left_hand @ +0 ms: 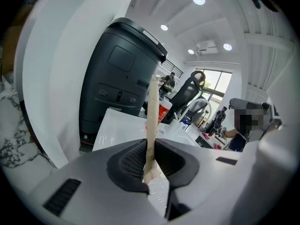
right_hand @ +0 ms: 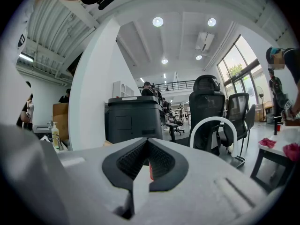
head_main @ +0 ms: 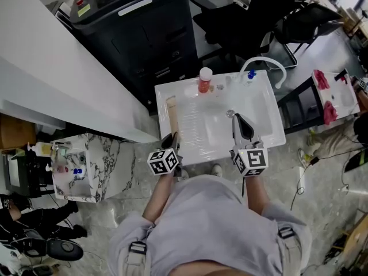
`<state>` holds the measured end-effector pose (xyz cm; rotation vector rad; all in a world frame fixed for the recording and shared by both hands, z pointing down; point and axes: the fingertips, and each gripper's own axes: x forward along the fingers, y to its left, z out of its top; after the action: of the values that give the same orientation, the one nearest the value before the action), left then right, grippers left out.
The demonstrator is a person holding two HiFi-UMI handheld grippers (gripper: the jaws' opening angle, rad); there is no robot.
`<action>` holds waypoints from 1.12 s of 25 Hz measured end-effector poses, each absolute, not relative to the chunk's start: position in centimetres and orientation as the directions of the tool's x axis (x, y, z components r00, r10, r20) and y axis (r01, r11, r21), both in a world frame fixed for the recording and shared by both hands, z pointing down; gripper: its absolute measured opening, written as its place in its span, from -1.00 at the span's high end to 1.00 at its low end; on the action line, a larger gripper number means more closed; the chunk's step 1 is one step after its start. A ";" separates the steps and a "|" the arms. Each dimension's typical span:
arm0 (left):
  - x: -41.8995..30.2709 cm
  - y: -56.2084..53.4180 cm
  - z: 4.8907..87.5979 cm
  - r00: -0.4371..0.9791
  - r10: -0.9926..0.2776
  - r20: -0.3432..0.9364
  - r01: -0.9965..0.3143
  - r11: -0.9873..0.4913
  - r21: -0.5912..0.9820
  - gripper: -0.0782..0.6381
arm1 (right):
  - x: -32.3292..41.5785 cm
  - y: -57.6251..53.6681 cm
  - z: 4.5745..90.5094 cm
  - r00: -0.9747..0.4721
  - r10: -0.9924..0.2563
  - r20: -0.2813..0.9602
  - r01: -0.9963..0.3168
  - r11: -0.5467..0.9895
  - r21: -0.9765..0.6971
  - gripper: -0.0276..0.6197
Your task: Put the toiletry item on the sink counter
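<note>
the left gripper (head_main: 171, 139) (left_hand: 150, 157) is clamped on 1 end of a long flat tan toiletry item (head_main: 172, 115) (left_hand: 152, 118), both jaws pressed against its thin sides. the toiletry item runs from the front left corner of the white rectangular sink counter (head_main: 167, 94) (left_hand: 115, 128) along the counter's left margin toward its back edge. in the left gripper view it stands edge-on out of the jaws. whether its far end rests on the counter surface cannot be told.

the right gripper (head_main: 238, 119) (right_hand: 149, 154) hangs over the counter's front right part, above the basin. its 2 jaws are together with nothing between them.

on the counter's back edge, left of centre, stands an orange plastic bottle with a white cap (head_main: 205, 80) (left_hand: 163, 112), upright. a white arched faucet (head_main: 268, 62) (right_hand: 216, 124) rises from the counter's back right corner. a small blue-topped object (head_main: 251, 73) sits just beside the faucet on the back edge.

a large black boxy machine (head_main: 135, 30) (left_hand: 117, 78) (right_hand: 133, 116) stands just behind the counter's back left corner. black office chairs (head_main: 270, 16) (right_hand: 208, 102) stand behind the counter's right half. a white marble-patterned cabinet (head_main: 100, 168) sits well apart from the counter's left side.
</note>
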<state>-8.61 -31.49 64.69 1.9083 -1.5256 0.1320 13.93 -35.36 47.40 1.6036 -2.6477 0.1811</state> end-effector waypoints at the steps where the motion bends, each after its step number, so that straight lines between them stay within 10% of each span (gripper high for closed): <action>1: -8.6 -31.4 64.9 0.307 -0.822 0.479 -0.894 -0.078 0.440 0.65 | 14.0 -35.3 47.4 -0.464 -0.880 0.096 -0.885 0.458 -0.079 0.90; 28: -7.9 -29.6 70.3 0.330 -0.748 0.576 -0.880 -0.023 0.475 0.65 | 14.9 -34.3 47.2 -0.452 -0.887 0.096 -0.892 0.447 -0.069 0.90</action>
<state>-7.85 -29.60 70.34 1.7963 -1.4487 0.2074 14.93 -34.35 47.16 1.6193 -2.6334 0.1692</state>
